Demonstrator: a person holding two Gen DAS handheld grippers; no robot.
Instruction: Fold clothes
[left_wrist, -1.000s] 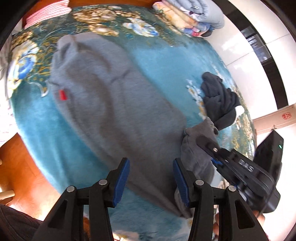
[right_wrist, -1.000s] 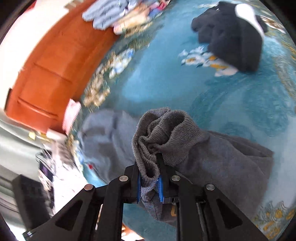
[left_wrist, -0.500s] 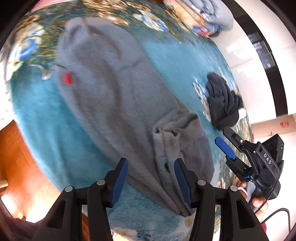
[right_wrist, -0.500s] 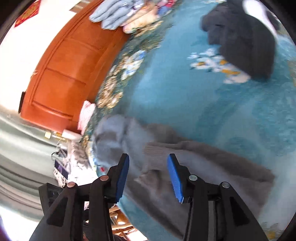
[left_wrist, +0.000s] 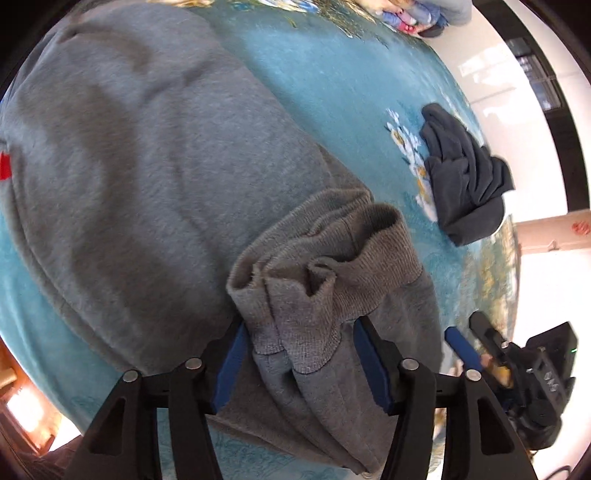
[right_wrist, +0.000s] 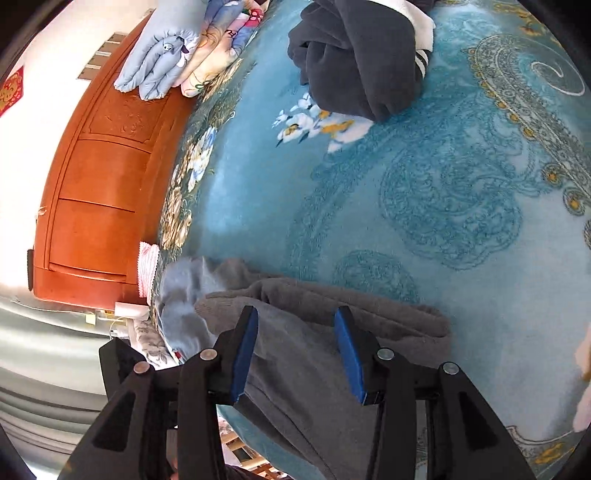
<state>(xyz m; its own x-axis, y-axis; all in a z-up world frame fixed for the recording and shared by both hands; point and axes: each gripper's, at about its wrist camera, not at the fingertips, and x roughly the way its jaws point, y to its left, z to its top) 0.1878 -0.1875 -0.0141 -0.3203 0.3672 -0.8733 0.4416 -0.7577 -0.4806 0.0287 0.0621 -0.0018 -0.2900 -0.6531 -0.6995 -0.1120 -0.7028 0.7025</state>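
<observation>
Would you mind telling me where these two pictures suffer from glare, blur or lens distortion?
Left wrist view: the white floor at the right is blown out, the grey fleece sweatshirt slightly soft. Right wrist view: sharp on the teal floral blanket; the fisheye bends the orange wooden headboard.

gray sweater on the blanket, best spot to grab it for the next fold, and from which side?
Probably the ribbed cuff of the gray sweater, bunched into raised ridges on the body, so there is bulk to pinch. Come from above at the near edge, where the left gripper already straddles it; its jaws are opening, not yet pressing. The flat body offers no such fold.
</observation>
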